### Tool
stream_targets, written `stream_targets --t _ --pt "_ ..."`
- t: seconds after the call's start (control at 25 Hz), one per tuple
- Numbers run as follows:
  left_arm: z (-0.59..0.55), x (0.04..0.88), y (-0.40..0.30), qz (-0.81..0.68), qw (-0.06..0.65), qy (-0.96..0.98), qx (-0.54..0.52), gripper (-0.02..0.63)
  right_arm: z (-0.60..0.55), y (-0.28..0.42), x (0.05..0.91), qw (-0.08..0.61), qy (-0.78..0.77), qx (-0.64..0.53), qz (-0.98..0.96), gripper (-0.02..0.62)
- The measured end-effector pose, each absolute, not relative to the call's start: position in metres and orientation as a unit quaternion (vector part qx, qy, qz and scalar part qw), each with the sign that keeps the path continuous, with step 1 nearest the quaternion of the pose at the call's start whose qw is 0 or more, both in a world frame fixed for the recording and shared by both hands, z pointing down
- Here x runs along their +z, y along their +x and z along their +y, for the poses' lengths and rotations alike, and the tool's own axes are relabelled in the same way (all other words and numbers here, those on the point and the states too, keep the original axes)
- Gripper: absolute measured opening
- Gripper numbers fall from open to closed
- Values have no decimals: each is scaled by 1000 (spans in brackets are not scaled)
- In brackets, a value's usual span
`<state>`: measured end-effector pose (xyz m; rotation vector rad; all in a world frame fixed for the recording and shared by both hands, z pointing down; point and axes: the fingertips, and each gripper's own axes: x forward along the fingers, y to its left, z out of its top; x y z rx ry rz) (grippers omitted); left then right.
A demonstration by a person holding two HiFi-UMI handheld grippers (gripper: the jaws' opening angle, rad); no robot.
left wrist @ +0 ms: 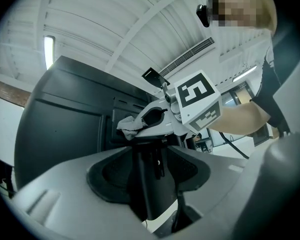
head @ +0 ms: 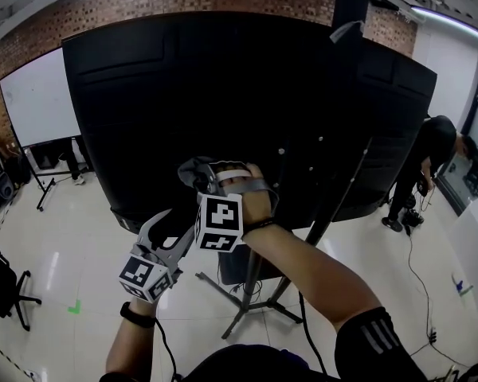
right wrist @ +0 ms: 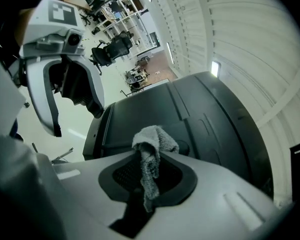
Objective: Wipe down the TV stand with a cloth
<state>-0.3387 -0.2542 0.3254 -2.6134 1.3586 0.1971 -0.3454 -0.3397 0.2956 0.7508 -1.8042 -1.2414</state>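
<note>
Cloth (right wrist: 149,151) sits pinched in the right gripper (head: 201,178), close to the TV's (head: 223,94) back, low centre. We note the left gripper (head: 175,229) at its 7 o'clock, jaws apart, holding nothing.

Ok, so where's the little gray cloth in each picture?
Head view: the cloth is in the middle, at the tip of the right gripper.
Left gripper view: the cloth is just left of centre, poking out of the right gripper.
Right gripper view: the cloth is at centre, pinched between that gripper's jaws.
Shared landmark: the big black TV back sits behind the cloth in all three.
</note>
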Motion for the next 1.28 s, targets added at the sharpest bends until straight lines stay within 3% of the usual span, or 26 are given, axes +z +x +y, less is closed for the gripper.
stream_targets --t 0.6,0.96,1.28 --pt "-261 321 -281 413 89 -904 67 241 -349 -283 293 431 345 -486 -677 50" --pt "-261 320 -268 410 95 -905 65 241 -298 -256 239 262 341 -431 -793 51" --pt "-260 293 -238 406 116 -904 66 241 -287 -187 183 192 355 -420 -813 54"
